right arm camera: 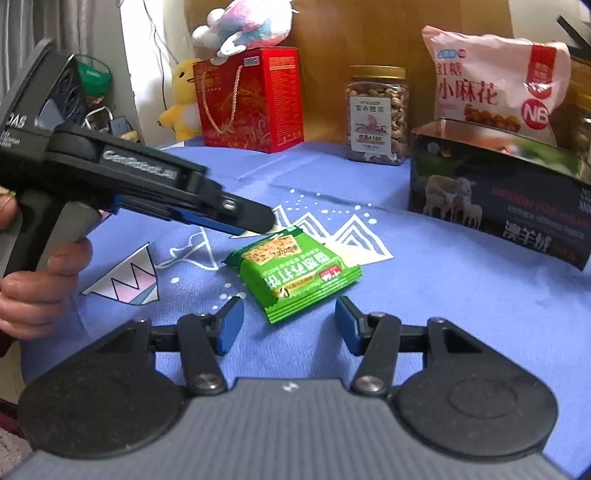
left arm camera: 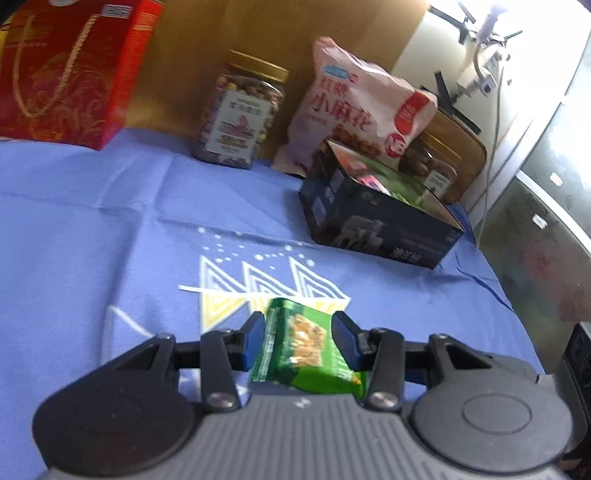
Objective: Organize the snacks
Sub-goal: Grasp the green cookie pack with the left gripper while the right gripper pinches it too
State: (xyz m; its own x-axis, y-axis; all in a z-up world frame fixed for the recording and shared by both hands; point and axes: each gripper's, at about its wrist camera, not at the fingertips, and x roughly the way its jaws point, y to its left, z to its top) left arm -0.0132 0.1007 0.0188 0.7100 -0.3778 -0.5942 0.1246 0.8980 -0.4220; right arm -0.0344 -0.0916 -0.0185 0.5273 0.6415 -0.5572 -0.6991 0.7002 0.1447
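Note:
A green biscuit packet [right arm camera: 295, 271] lies on the blue tablecloth [right arm camera: 461, 317]. My left gripper [left arm camera: 298, 332] has its blue pads on either side of the packet [left arm camera: 306, 350], closed against it at table level. In the right wrist view the left gripper [right arm camera: 258, 221] reaches in from the left and its tip touches the packet's far end. My right gripper [right arm camera: 290, 321] is open and empty, just in front of the packet's near edge. A dark open box [left arm camera: 376, 218] with snack packets inside stands to the right, also in the right wrist view [right arm camera: 498, 206].
Along the back stand a red gift box [right arm camera: 251, 99], a jar of nuts [right arm camera: 376, 114] and a pink snack bag [right arm camera: 491, 81]. A second jar [left arm camera: 436, 166] stands behind the dark box. Plush toys [right arm camera: 240, 29] sit at back left. The table edge drops off on the right [left arm camera: 509, 306].

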